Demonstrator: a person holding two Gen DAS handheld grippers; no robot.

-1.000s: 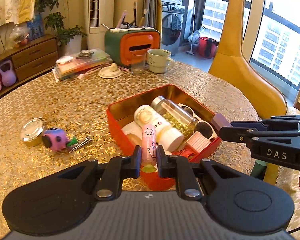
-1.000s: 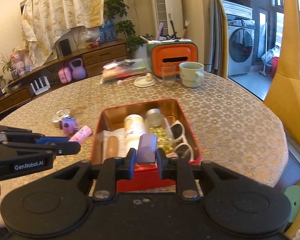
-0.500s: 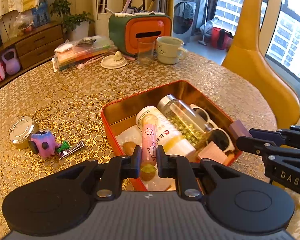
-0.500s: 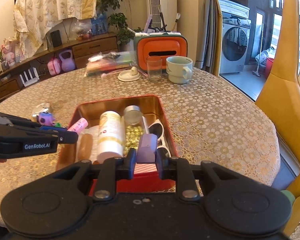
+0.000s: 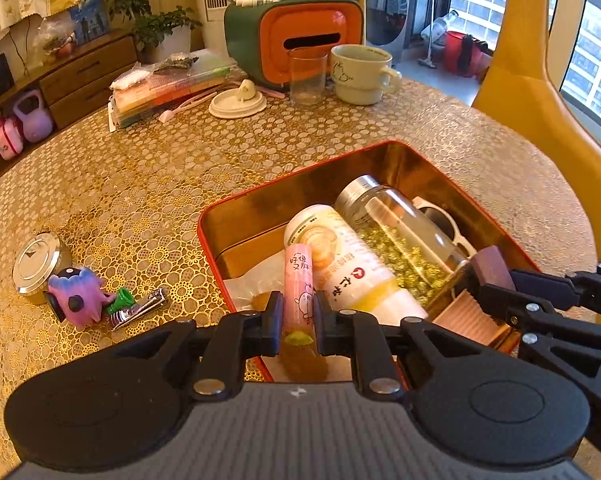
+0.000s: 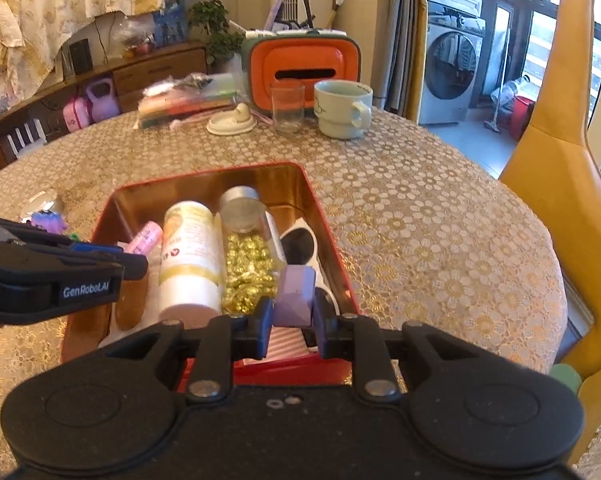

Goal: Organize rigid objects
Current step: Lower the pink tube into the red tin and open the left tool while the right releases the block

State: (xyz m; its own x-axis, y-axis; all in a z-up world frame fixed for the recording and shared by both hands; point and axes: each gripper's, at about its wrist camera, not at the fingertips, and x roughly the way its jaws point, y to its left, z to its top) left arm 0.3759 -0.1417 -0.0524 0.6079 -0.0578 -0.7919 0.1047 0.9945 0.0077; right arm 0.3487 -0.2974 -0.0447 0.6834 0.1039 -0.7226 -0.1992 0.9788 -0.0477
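A pink tube (image 5: 298, 286) and a purple block (image 6: 295, 297) hang gripped over the red tin (image 5: 256, 206), among 2 bottles.

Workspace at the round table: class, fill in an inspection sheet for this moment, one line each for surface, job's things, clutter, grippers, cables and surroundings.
Surface: round table under a gold lace cloth.
Job's things: red tin holds a white bottle, a jar of gold beads, sunglasses; a round tin, purple toy and nail clipper lie outside it.
Clutter: mug, glass, orange box.
Grippers: left gripper shut on pink tube; right gripper shut on purple block, both over the tin.
Cables: nothing seen.
Surroundings: yellow chair, washing machine.
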